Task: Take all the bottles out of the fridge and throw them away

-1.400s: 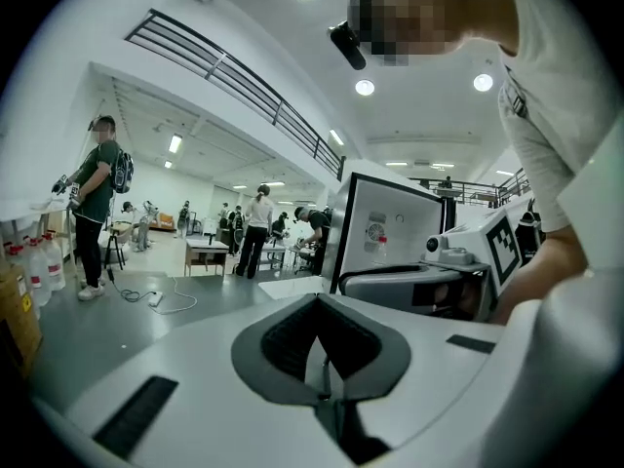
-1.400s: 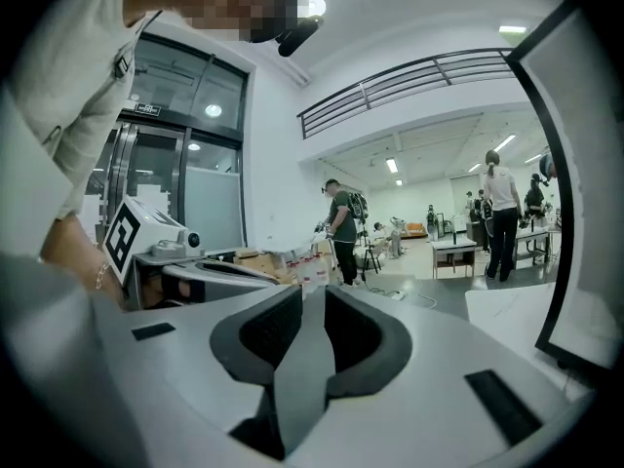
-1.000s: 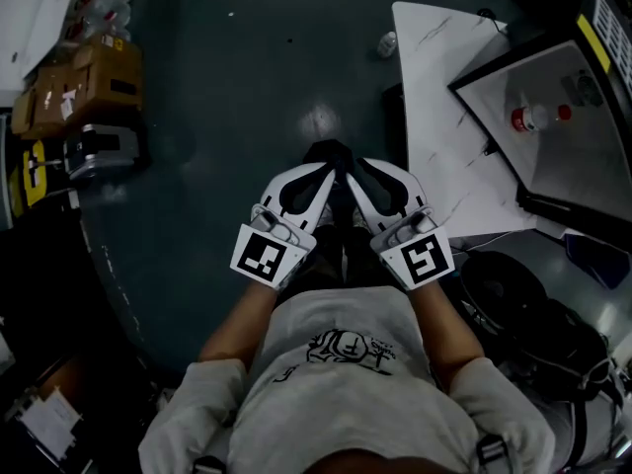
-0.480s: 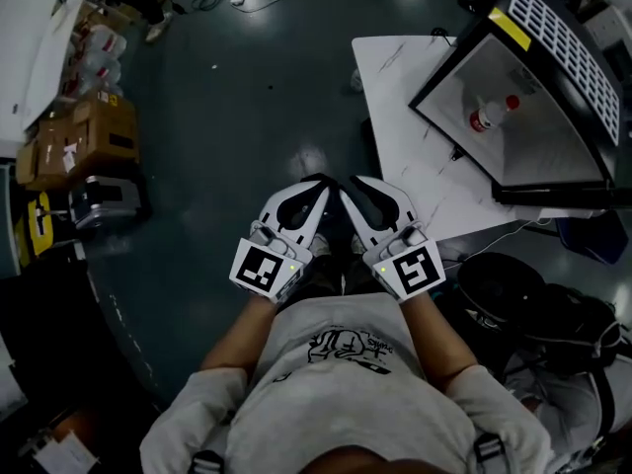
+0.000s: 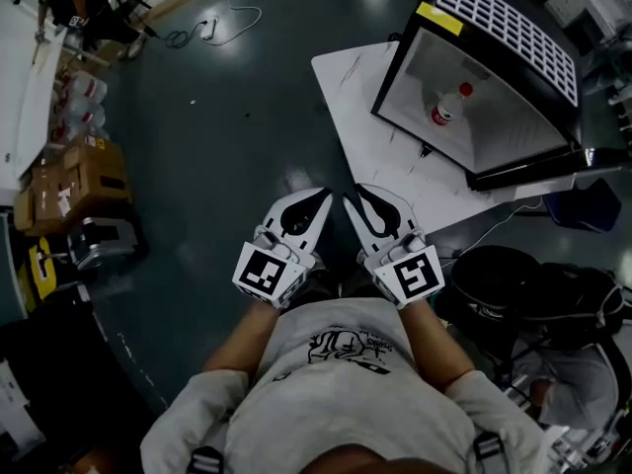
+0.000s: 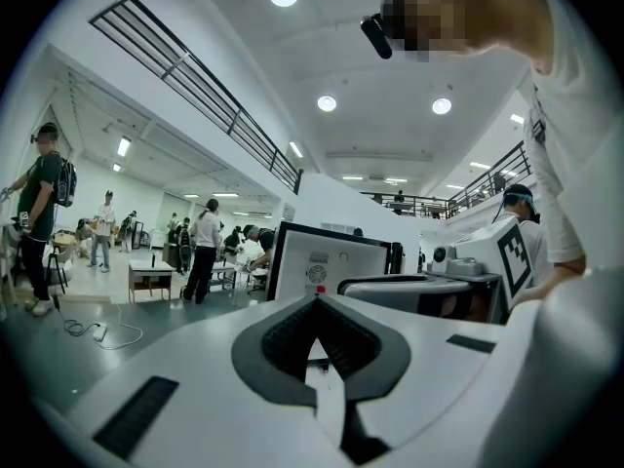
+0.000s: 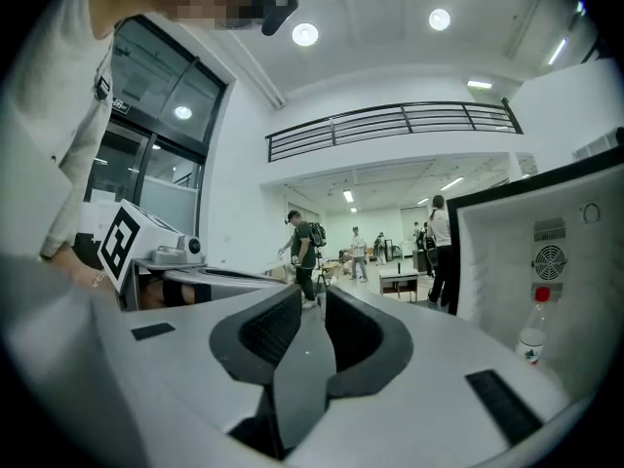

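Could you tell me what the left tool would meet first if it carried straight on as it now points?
Probably the open fridge, near the red-capped bottle inside; depth is hard to judge.

At two o'clock, a fridge (image 5: 504, 33) on a table (image 5: 370, 136), opening turned toward seven; inside it, one bottle (image 5: 446, 107). Dead centre, over the floor, left gripper (image 5: 323, 195) and right gripper (image 5: 348, 197) side by side, tips near each other, just beside the table's near corner. At nine o'clock, cardboard boxes (image 5: 74, 181). At eleven, a cable (image 5: 222, 23) on the floor. At four, past the table's edge, a bag (image 5: 533, 299).
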Motion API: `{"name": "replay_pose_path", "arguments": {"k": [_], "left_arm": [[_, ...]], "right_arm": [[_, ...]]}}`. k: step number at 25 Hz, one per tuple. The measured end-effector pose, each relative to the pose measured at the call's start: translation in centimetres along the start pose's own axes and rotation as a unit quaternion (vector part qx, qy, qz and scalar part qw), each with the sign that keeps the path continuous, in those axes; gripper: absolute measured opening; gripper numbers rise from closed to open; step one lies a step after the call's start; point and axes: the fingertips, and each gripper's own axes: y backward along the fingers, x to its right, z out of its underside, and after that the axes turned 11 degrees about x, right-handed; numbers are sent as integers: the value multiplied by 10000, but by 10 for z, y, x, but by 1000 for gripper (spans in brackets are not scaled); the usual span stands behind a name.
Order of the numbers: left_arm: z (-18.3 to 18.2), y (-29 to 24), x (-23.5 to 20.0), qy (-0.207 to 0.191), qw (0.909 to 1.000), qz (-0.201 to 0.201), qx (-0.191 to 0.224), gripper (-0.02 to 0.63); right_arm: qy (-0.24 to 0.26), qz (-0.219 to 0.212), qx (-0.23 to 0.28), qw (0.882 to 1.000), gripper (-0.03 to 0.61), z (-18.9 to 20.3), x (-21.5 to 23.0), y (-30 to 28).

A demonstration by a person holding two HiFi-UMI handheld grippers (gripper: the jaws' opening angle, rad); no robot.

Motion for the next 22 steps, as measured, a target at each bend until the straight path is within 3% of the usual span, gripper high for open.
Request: {"name": "replay_pose_path", "arguments": {"k": [9, 22], "left_arm": [[-7, -44, 54, -87, 9987, 504, -13, 11], [-5, -112, 113, -82, 9960, 882, -88, 11]], "right_arm": [[146, 447, -33, 9989, 101, -15, 47, 50], [163, 963, -63, 9952, 109, -29, 118, 112]]}}
